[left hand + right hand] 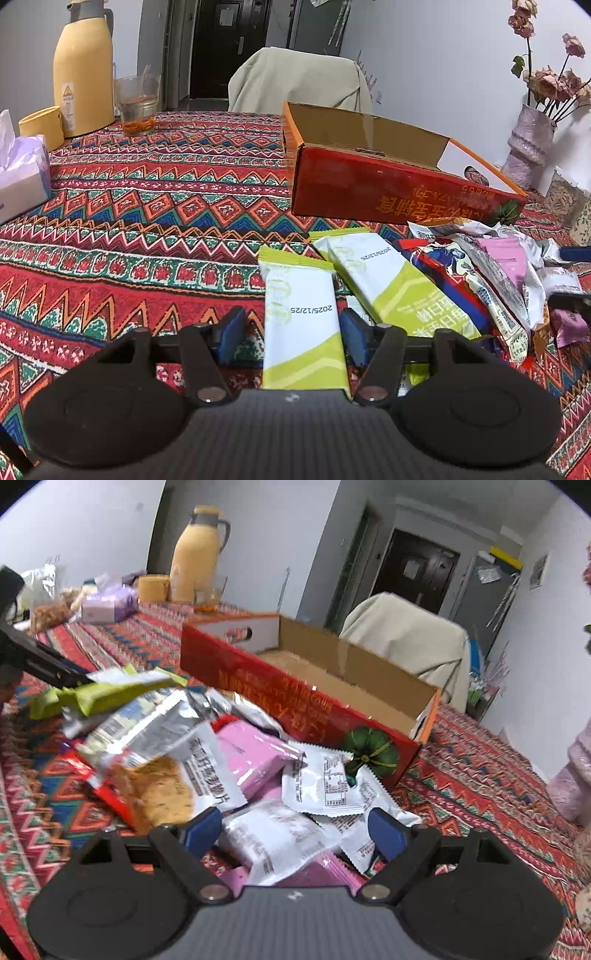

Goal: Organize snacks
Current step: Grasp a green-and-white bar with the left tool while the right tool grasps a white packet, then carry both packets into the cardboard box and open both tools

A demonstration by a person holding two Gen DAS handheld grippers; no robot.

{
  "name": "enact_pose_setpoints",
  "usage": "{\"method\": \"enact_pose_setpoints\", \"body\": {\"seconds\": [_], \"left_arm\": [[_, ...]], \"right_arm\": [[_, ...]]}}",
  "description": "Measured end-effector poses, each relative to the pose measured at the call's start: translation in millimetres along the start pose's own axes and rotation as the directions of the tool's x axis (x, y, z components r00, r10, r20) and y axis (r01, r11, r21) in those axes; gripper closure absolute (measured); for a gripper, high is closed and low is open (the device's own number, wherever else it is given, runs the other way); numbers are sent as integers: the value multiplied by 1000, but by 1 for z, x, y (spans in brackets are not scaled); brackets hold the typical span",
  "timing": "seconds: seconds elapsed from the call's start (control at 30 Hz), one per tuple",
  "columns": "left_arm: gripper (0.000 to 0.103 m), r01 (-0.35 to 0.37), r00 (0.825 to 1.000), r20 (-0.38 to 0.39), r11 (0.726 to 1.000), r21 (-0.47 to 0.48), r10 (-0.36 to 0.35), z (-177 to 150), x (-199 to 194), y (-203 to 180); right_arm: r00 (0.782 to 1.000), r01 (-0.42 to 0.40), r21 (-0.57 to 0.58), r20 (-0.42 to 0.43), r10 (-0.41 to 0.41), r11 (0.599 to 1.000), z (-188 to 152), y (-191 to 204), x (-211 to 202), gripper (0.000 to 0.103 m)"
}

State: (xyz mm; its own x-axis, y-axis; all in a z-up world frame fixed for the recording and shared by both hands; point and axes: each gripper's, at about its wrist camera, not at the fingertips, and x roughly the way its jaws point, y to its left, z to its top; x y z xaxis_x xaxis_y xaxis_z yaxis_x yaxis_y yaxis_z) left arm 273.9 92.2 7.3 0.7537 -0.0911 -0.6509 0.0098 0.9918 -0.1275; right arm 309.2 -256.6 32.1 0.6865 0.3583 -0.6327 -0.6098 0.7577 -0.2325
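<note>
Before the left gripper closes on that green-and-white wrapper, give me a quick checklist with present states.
1. Left gripper open: ok, fingers apart.
2. Green-and-white snack bar wrapper between the fingers: ok, though its right edge sits closer to the right pad.
3. Second green-and-white wrapper clear of the grip: cannot tell, it lies close beside.
4. Red cardboard box open with bare floor: ok.
5. Right gripper open over the silver and pink packets: ok.

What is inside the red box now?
The red box shows only a bare cardboard floor and no snacks. Its near wall hides the front strip of the floor, so that part cannot be seen.
</note>
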Motion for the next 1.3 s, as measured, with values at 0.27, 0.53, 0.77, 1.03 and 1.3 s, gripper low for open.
{"method": "enact_pose_setpoints", "body": {"seconds": [0.27,0.53,0.77,1.03,1.3], "left_arm": [[65,-35,999,13,999,19,35,-10,-13,-3],[65,-51,996,77,999,-10,52,-34,-68,-4],[65,-30,992,126,1000,11,28,-25,-91,-17],[64,47,980,190,993,108,-67,77,-82,-48],[64,-54,995,96,987,151,40,190,58,-72]], "right_arm": [[998,-68,128,16,66,989,-8,-12,-3,63],[997,47,223,54,-60,974,-39,5,-63,63],[988,69,283,116,-106,957,-45,8,-100,64],[973,24,291,212,-88,957,10,-21,-103,64],[991,30,332,114,-72,943,113,-106,11,63]]}}
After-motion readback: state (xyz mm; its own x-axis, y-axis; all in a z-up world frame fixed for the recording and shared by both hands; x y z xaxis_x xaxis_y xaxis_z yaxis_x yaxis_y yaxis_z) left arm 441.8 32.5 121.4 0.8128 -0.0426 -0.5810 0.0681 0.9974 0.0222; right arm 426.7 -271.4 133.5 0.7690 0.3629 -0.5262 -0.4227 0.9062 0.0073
